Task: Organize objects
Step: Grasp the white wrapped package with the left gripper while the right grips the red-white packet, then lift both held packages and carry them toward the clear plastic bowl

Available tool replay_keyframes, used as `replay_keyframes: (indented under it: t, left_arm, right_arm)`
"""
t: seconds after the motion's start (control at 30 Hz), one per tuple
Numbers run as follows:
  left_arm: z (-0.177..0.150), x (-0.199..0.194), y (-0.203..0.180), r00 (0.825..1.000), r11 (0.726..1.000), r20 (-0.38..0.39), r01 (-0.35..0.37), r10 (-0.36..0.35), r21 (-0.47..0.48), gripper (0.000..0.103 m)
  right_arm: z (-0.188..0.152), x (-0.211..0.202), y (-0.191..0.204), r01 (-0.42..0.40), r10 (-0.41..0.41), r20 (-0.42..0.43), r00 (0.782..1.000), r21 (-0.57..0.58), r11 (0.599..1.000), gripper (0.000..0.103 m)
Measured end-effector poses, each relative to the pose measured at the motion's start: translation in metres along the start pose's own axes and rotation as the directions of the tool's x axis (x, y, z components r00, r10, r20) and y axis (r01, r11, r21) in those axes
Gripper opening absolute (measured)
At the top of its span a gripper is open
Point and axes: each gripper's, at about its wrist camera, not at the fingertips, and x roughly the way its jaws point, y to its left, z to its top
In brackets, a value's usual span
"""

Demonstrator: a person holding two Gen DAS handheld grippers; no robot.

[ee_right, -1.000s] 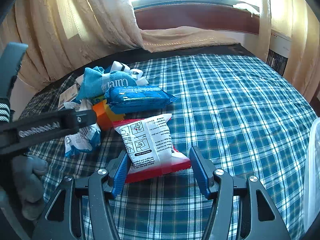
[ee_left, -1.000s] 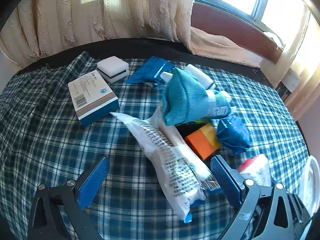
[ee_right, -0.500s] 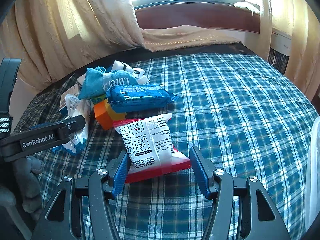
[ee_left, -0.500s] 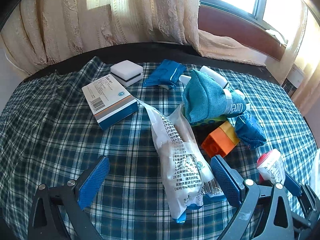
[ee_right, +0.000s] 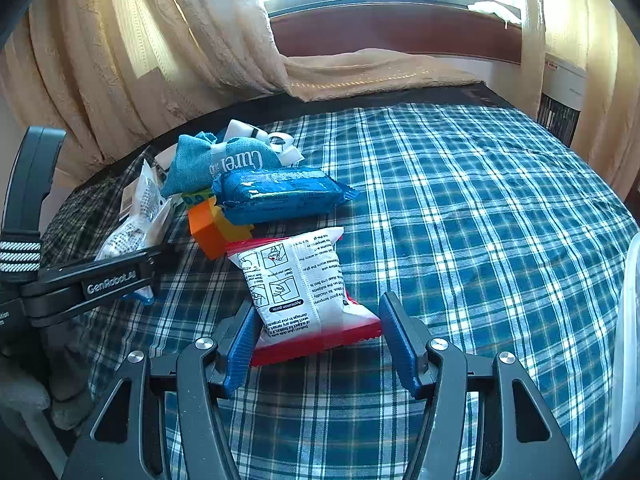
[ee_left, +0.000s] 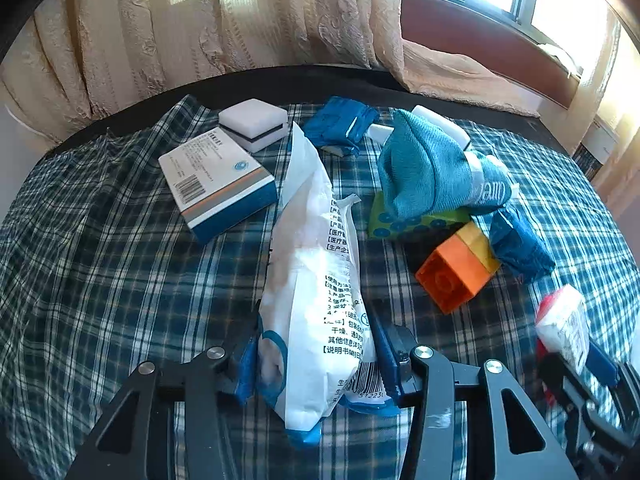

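Note:
My left gripper (ee_left: 316, 354) is shut on a long white plastic packet with black print (ee_left: 316, 272); its blue pads press the packet's near end. The packet also shows in the right wrist view (ee_right: 134, 222), held by the left gripper's arm. My right gripper (ee_right: 320, 340) is open around a white and red sachet (ee_right: 308, 292) that lies on the plaid cloth; the left pad is at the sachet's edge, the right pad stands apart. The sachet shows in the left wrist view (ee_left: 562, 322).
A pile lies on the plaid cloth (ee_right: 460, 208): a teal cloth bundle (ee_left: 424, 168), an orange block (ee_left: 454, 274), a blue wrapped pack (ee_right: 276, 194), a white and blue box (ee_left: 218, 180), a white sponge (ee_left: 254, 124). Curtains hang behind. A white edge (ee_right: 630, 320) is at the right.
My left gripper has closed from wide open onto the white packet, which now points straight away from the camera. The right gripper and the sachet have not moved.

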Motion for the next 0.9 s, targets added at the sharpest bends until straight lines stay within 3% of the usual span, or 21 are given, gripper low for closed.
replay_keyframes:
  t: [0.47,0.7,0.9]
  left_arm:
    - [-0.021,-0.048,0.0,0.996,0.999,0.09,0.006,-0.011,0.054,0.05]
    - [-0.025,-0.082,-0.026,0.985,0.99,0.158,0.056,-0.076,0.128,0.044]
    - [-0.027,-0.082,-0.031,0.985,0.99,0.154,0.065,-0.084,0.127,0.043]
  right_arm:
    - [-0.012,-0.034,-0.005,-0.05,0.048,0.042,0.998,0.048,0.998,0.06]
    - [-0.02,-0.074,-0.028,-0.014,0.004,0.099,0.995,0.099,0.995,0.06]
    - [-0.028,-0.103,-0.052,0.018,-0.038,0.138,0.99,0.146,0.989,0.06]
